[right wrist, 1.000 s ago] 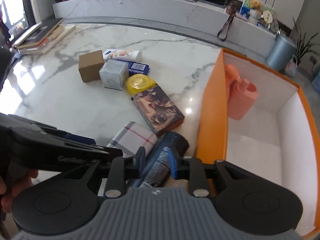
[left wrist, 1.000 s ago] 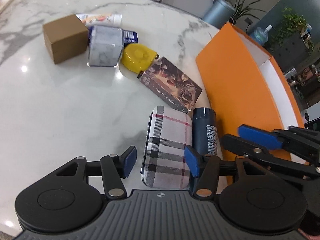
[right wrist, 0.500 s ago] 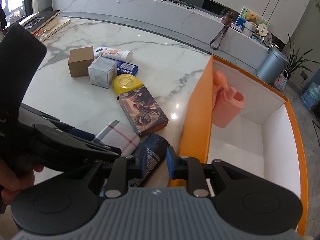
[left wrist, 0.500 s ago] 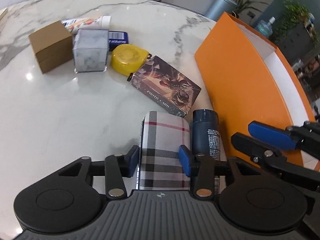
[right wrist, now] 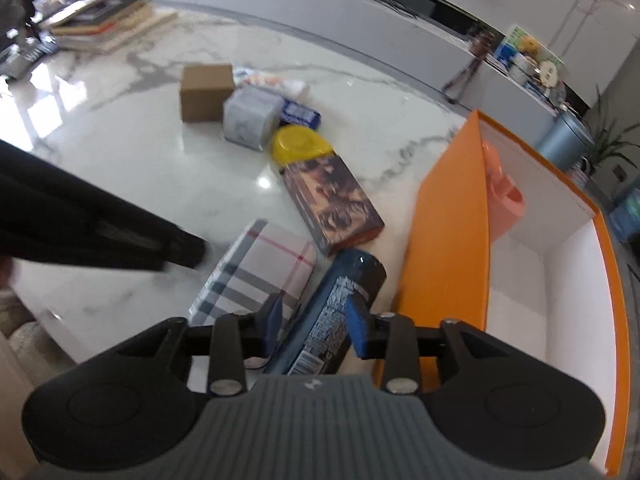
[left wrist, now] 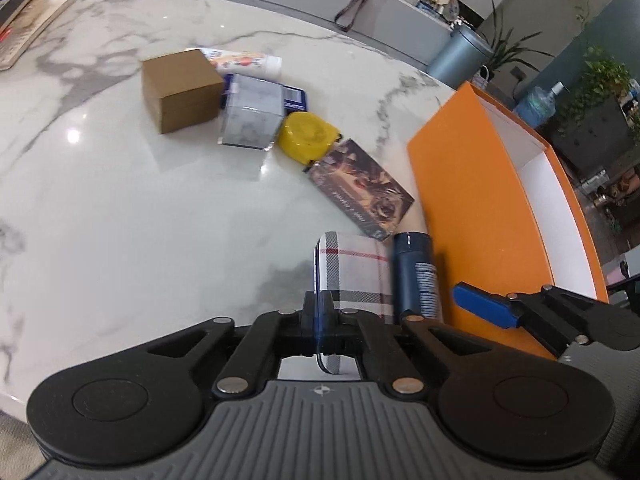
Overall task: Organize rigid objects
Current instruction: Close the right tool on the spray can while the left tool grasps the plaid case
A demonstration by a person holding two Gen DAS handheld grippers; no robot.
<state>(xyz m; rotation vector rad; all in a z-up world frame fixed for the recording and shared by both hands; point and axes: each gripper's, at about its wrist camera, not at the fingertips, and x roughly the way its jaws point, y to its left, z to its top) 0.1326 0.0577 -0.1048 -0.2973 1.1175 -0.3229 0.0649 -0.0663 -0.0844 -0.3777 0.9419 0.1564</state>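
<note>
Here, tabletop (left wrist: pixel 120 220): white marble, carrying a loose row of things that runs toward the orange box (left wrist: pixel 472 208).
Far cluster: a brown carton (left wrist: pixel 180 90), a white tube (left wrist: pixel 248 62) behind it, a grey marbled cube (left wrist: pixel 250 116) touching a blue packet (left wrist: pixel 296 98), then a yellow tape measure (left wrist: pixel 306 136).
Card box (left wrist: pixel 360 188): lies flat between the tape measure and the plaid case, one end touching the tape measure.
Plaid case (left wrist: pixel 352 276): flat on the tabletop, nearest the camera, with its long side just beside the dark blue can (left wrist: pixel 414 276).
Dark blue can: lying on its side, wedged between the plaid case and the orange box's outer wall.
Orange box: open, white inside; in the right wrist view a pink cup (right wrist: pixel 502 204) stands in its far corner.
Left gripper (left wrist: pixel 320 320): tilted steeply down over the near left edge of the plaid case, fingers pressed together; whether they pinch that edge I cannot tell.
Right gripper (right wrist: pixel 314 322): also angled down, fingers opening, astride the dark blue can without pressing it.
</note>
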